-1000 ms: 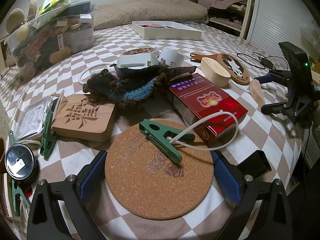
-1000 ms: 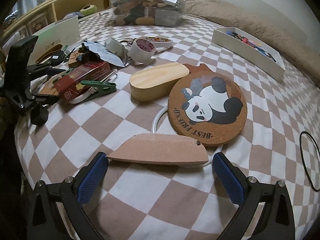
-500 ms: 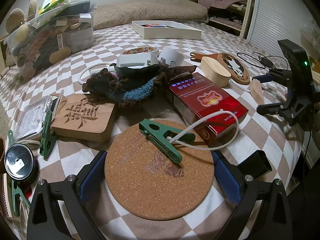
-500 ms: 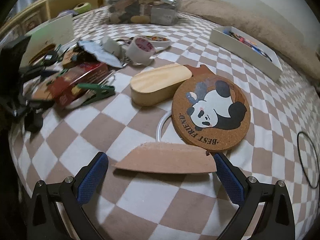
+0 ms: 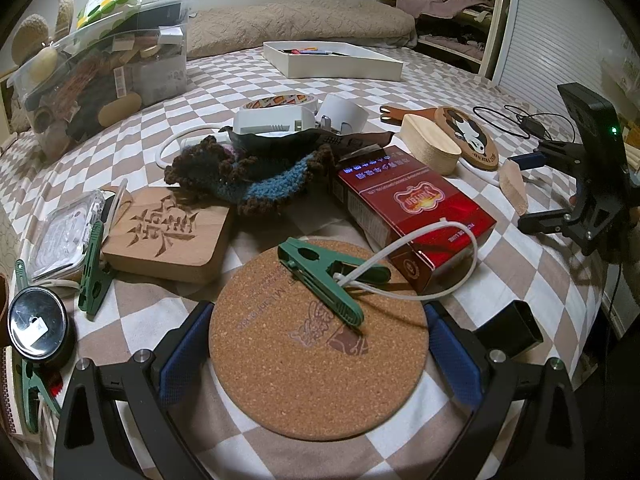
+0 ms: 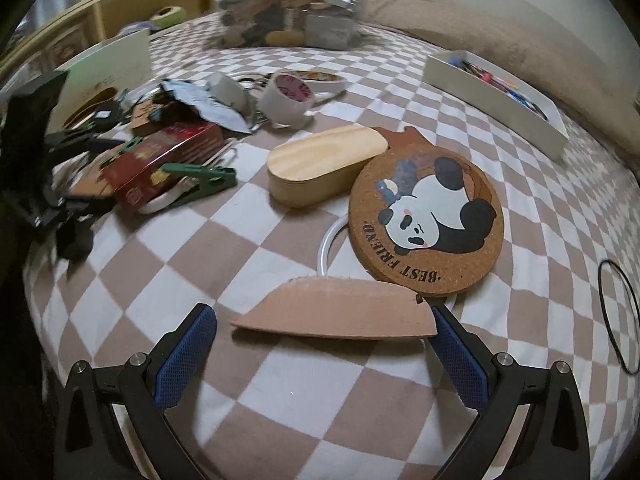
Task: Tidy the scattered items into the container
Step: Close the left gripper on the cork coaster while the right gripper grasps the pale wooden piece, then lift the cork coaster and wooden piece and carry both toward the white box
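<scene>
Checkered bedspread (image 5: 248,80) (bedroom, seemingly) under scattered clutter.

A bedroom in a home — the bed (image 5: 208,92) wears a brown-and-white checked cover, with a quilted bolster (image 5: 296,24) along its head at twelve o'clock and open shelves (image 5: 444,20) of folded clothes at one o'clock beside a slatted door (image 5: 556,36).

Your bedcover (image 5: 248,80): brown-and-white checks | cork mat (image 5: 318,338): tan, brown print | clip (image 5: 320,278): green | box (image 5: 412,212): red | panda coaster (image 6: 426,216): black-and-white on cork | your finger pads (image 6: 186,360): blue
</scene>
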`<state>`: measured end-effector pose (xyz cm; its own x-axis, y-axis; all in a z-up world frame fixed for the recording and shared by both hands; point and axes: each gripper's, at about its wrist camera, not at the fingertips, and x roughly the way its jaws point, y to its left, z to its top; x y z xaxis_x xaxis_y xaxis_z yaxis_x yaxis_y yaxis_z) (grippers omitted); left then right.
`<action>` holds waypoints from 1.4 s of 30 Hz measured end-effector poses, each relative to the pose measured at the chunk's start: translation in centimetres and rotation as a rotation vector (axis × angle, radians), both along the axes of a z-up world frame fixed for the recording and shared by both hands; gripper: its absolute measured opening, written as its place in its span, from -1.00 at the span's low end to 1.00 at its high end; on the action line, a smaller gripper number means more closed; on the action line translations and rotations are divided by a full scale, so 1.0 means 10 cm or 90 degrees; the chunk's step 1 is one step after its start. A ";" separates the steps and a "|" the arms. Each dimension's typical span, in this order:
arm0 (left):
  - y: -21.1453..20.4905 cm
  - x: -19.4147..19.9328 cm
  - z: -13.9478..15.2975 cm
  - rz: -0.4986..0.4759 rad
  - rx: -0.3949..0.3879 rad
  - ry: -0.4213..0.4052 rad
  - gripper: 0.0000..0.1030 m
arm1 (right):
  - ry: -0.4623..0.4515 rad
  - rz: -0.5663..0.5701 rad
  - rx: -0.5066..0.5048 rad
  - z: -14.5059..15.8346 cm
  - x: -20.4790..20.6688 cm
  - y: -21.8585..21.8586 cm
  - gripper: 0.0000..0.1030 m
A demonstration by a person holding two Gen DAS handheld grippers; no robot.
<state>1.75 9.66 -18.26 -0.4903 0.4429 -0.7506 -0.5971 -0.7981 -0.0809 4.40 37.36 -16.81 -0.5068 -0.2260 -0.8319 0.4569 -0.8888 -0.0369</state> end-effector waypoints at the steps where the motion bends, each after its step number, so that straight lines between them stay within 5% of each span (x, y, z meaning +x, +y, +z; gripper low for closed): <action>1: 0.00 0.00 0.00 0.000 0.000 0.000 0.97 | -0.004 -0.001 -0.004 0.00 -0.02 0.02 1.00; 16: 0.01 0.01 -0.01 0.001 -0.003 0.003 0.97 | 0.013 -0.047 0.050 0.00 -0.02 -0.09 0.89; 27: 0.00 0.19 0.06 0.038 -0.032 0.048 0.96 | -0.050 -0.139 -0.016 0.08 0.14 -0.07 0.82; 35: -0.30 0.26 0.16 0.102 0.060 -0.105 0.96 | -0.066 -0.161 -0.110 0.24 0.15 -0.04 0.82; 42: -0.62 0.16 0.25 0.165 0.282 -0.315 0.96 | -0.069 -0.162 -0.166 0.36 0.20 -0.06 0.82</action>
<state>3.38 3.50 -15.80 -0.2689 0.6728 -0.6892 -0.2018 -0.7390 -0.6427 6.37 36.79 -13.23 -0.4859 -0.3152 -0.8152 0.2096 -0.9475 0.2414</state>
